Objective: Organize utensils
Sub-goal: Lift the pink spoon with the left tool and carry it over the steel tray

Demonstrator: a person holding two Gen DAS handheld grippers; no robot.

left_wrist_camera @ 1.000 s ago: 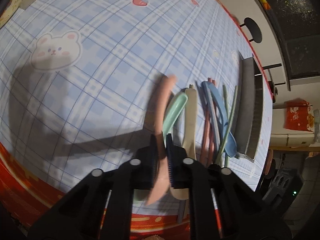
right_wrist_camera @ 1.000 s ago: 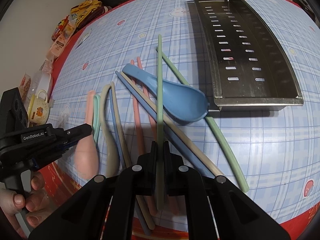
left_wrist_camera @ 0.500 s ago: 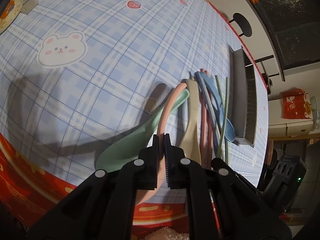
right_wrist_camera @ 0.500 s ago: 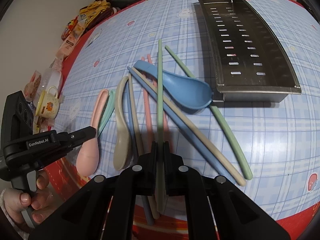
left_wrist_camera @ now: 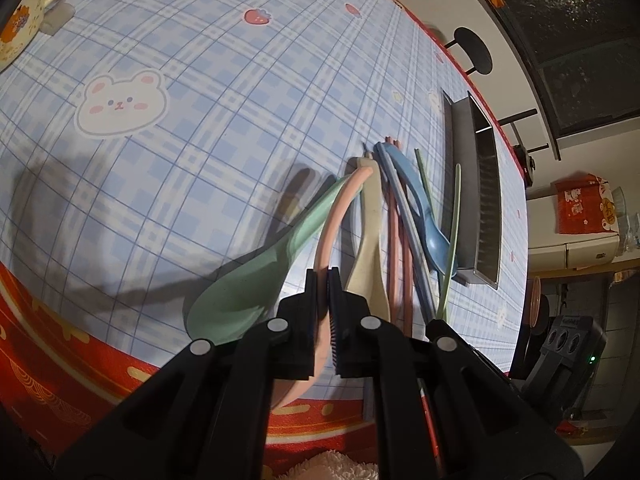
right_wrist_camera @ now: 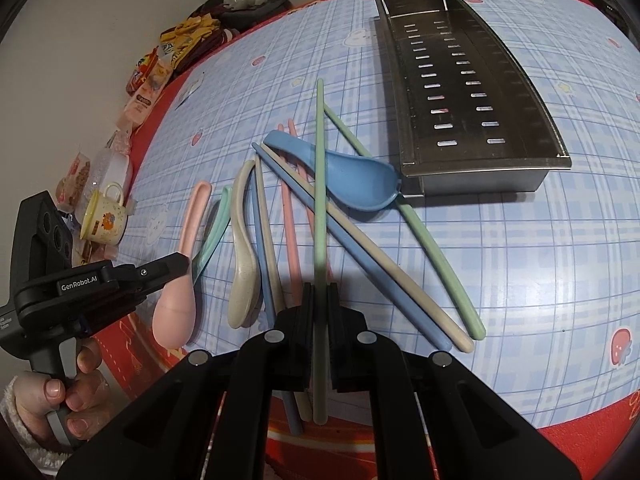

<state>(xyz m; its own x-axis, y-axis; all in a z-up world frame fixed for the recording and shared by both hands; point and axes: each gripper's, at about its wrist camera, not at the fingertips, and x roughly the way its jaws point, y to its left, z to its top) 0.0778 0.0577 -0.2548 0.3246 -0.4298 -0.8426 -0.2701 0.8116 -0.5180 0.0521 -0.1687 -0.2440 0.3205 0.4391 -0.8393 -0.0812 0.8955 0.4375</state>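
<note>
My left gripper (left_wrist_camera: 323,280) clamps the pink spoon (right_wrist_camera: 180,280) at lower left; my right gripper (right_wrist_camera: 319,292) clamps a green chopstick (right_wrist_camera: 320,184) at centre, the metal tray (right_wrist_camera: 480,168) upper right.

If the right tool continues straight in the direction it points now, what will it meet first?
Probably the blue spoon: the right tool is shut on the green chopstick, which crosses over the spoon's bowl. Height is unclear, so it might pass above. The metal tray lies off to the right.

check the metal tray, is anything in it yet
No, the metal tray shows only its bare slotted floor, and the blue spoon lies outside it on the tablecloth.
</note>
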